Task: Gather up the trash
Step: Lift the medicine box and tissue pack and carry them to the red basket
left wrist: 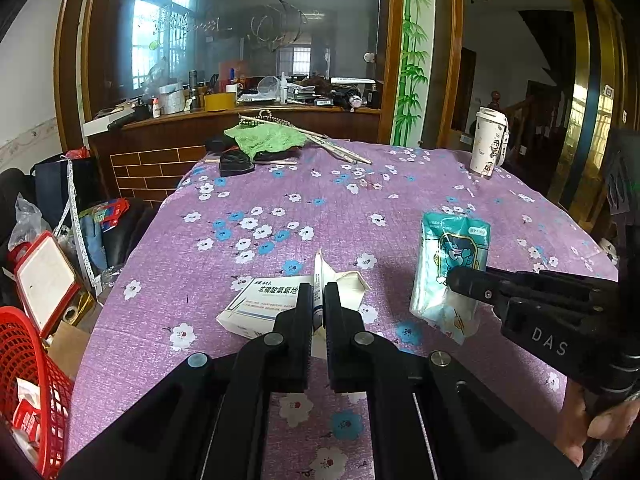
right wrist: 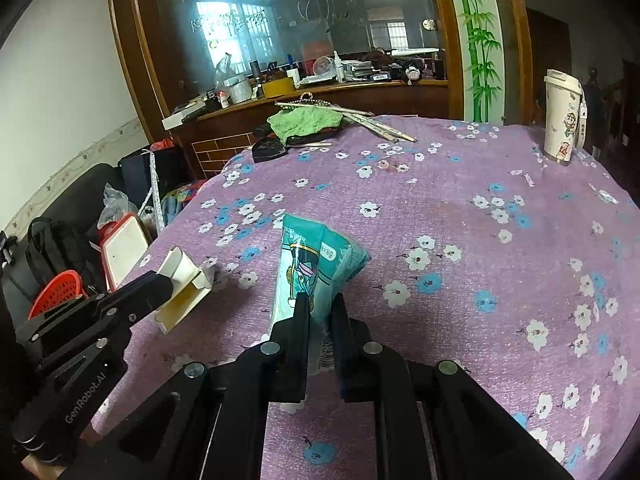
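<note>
**Both grippers hold trash above the purple floral tablecloth**

The left gripper (left wrist: pixel 319 300) has its jaws clamped on the flap of a torn white cardboard medicine box (left wrist: pixel 260 304), which hangs low over the near part of the purple flower-printed tablecloth (left wrist: pixel 320 208). The right gripper (right wrist: pixel 322 312) pinches the lower end of a crumpled teal plastic tissue packet (right wrist: pixel 316 264), lifted and tilted just beside the box.

The cloth stretches wide and bare ahead of both tools, with most open room to the right and centre. A white lidded tumbler with cartoon stickers (right wrist: pixel 562 118) stands near the far right edge. At the far edge a green knitted cloth (left wrist: pixel 266 140) lies over dark items and pale sticks. Off the left edge, below table level, sits a red plastic mesh basket (left wrist: pixel 28 376) already holding red-and-white wrappers, next to a red-rimmed white tray (left wrist: pixel 46 280).

The basket is cut off by the frame. The box's underside is hidden behind the left fingers; the packet's barcode end vanishes between the right ones. A hand (left wrist: pixel 600 424) shows only partly at the lower right corner.
</note>
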Demonstrator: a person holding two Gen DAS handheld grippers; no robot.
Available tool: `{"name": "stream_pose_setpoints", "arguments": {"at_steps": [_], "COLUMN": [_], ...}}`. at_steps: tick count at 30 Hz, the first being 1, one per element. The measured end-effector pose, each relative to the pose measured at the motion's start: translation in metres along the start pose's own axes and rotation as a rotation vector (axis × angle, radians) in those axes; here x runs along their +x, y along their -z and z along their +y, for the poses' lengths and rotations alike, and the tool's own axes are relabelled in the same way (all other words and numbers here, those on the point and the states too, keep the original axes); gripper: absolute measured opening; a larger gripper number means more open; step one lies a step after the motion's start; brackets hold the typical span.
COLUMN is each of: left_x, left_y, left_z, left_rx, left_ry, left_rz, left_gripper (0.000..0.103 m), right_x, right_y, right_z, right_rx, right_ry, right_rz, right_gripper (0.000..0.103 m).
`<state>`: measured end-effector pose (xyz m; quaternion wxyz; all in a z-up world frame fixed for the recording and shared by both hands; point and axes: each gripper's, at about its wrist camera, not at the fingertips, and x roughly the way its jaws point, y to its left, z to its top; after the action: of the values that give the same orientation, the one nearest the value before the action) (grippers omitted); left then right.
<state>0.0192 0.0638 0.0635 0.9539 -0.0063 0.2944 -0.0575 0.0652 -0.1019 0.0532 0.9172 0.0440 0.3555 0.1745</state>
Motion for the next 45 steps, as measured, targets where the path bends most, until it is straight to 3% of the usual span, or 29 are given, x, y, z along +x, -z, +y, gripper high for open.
{"name": "stream_pose_setpoints", "arguments": {"at_steps": [14, 22, 34, 45], "left_x": [0.001, -0.042, -0.127, -0.189], "left_y": [-0.005, -0.009, 0.009, 0.024], "left_z": [0.003, 0.0, 0.038, 0.129], "left_rx": [-0.021, 0.003, -0.057, -0.183], "left_ry": [-0.001, -0.01, -0.006, -0.116], "left_rz": [0.004, -0.029, -0.089, -0.145], "left_gripper": [0.005, 0.005, 0.005, 0.006], "right_x": [0.0, -0.034, -0.085, -0.079], "right_y": [-0.004, -0.004, 0.013, 0.021], "right_z": [0.0, 0.017, 0.07, 0.165], "right_rx": [-0.018, -0.041, -0.061, -0.178], "right_ry": [0.059, 0.051, -0.1, -0.27], "right_rz": [-0.014, -0.044, -0.06, -0.005], "right_gripper": [0.011, 0.011, 0.011, 0.011]}}
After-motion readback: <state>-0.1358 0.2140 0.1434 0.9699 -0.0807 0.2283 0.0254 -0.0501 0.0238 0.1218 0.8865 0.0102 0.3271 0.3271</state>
